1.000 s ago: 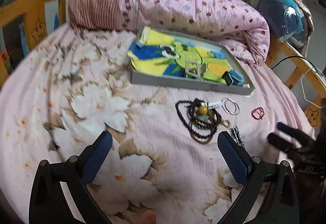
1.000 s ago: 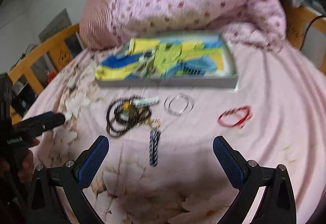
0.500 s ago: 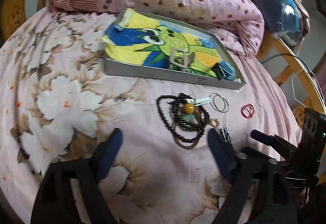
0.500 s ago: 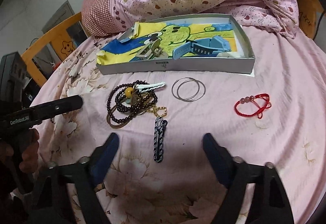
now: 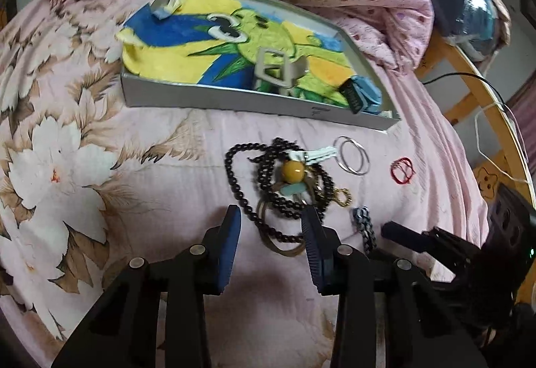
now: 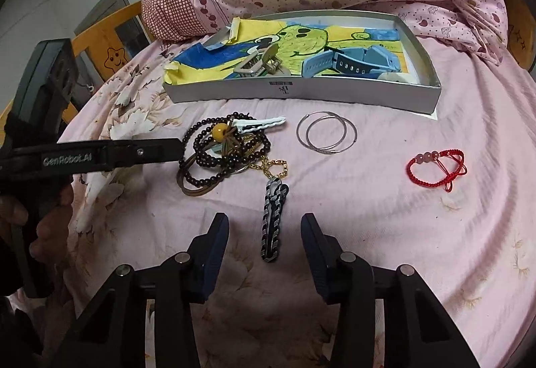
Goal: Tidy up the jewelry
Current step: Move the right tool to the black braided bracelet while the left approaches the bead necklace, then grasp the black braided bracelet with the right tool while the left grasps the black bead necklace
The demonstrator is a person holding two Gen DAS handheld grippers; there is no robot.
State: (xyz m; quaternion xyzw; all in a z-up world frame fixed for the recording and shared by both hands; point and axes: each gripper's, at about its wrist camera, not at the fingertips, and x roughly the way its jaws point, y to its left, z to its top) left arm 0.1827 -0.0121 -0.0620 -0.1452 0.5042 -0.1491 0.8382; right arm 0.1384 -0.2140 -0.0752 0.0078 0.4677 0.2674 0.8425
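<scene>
I have the left gripper [image 5: 271, 230] low over the bed [image 5: 100, 140], its jaws narrowed but not closed, nothing held between them. Just ahead, partly between their tips, lies the tangle of dark bead necklaces [image 5: 284, 187] with a yellow bead [image 5: 292, 171] in its middle. My right gripper [image 6: 264, 230] has its jaws at a similar narrow gap, empty, and the braided black-and-silver bracelet [image 6: 273, 220] lies lengthwise straight ahead, its near end reaching in between the tips; I cannot tell whether it touches either one. Beyond that bracelet sits a gold chain [image 6: 273, 167], and further out two silver hoops [image 6: 326, 136]. Off to the right of the right jaws lies the red cord bracelet [image 6: 437, 167], well apart. Farthest ahead stands the grey tray [image 6: 301, 91], lined with a dinosaur drawing, holding a blue watch strap [image 6: 351, 61] and a metal clip [image 6: 259, 63].
</scene>
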